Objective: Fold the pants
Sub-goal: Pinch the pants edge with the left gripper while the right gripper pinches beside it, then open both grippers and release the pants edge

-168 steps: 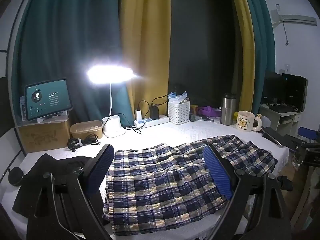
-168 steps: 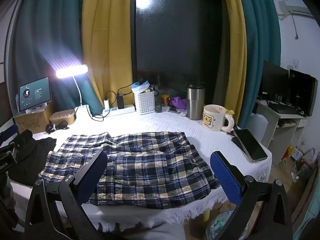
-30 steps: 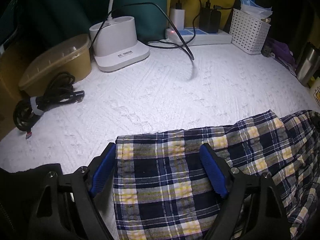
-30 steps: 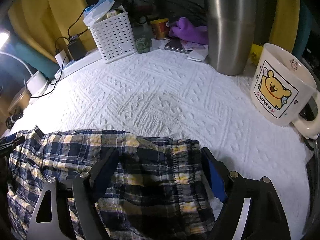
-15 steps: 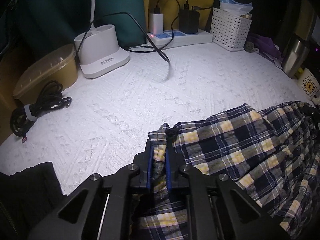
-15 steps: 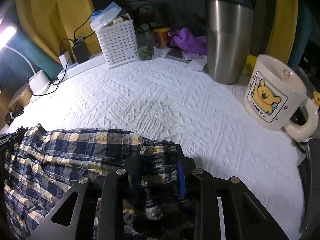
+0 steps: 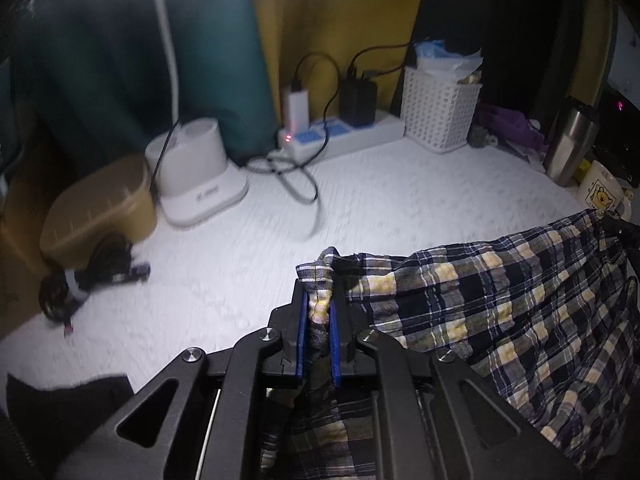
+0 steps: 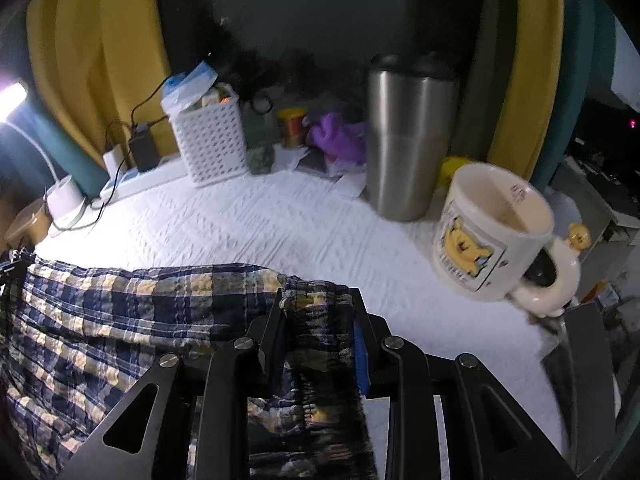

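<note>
Ahead of the left claw, teal curtain [image 7: 132, 60] and yellow curtain [image 7: 340, 20] hang behind the white-clothed table [image 7: 400, 208]. A lit lamp bar [image 8: 12, 100] glows far left of the right claw.

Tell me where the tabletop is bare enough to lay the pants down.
Bare white tablecloth runs between the plaid pants and the power strip; another patch lies between the pants and the steel tumbler. Crowded: the back edge with the white basket, the lamp base and cable bundle, and the bear mug.
</note>
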Demonstrator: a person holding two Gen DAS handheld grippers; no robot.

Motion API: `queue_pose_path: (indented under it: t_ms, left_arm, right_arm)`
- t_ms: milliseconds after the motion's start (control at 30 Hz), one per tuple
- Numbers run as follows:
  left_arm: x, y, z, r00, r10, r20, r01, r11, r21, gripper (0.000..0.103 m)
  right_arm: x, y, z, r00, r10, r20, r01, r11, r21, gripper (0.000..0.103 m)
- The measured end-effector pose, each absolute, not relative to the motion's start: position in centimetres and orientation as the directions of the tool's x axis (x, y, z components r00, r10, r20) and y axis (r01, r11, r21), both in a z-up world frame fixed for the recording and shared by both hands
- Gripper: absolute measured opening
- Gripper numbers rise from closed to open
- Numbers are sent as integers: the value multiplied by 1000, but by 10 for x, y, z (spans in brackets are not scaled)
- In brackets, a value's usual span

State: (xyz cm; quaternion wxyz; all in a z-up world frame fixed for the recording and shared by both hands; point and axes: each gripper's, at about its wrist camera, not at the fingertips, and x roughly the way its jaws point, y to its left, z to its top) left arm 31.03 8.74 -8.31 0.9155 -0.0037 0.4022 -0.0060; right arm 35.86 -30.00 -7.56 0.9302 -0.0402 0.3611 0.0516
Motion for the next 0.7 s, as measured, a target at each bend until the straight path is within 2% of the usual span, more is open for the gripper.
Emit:
queue_pose_path:
  t_ms: [167, 300, 467, 600, 700]
  left_arm:
    - [331, 75, -74, 688, -26, -725, 53, 998, 14, 8]
    - [348, 67, -83, 673, -27, -739, 73, 997, 30, 8]
    - [360, 73, -115, 630, 83, -772, 5, 994, 110, 8]
    - [357, 91, -130, 593, 66, -803, -16, 997, 71, 10]
    - [353, 95, -132, 592, 67, -803, -19, 997, 69, 12]
  right_arm:
    - [364, -313, -72, 748, 34, -663, -80, 996, -40, 28]
    - [375, -321, -86, 722, 10, -692, -54, 998, -42, 28]
    - [389, -322, -103, 678, -16, -734, -36, 998, -55, 28]
    - [398, -319, -112, 642, -26, -766, -44, 997, -71, 28]
    - [401, -319, -115, 633, -50, -773, -27, 996, -87, 36]
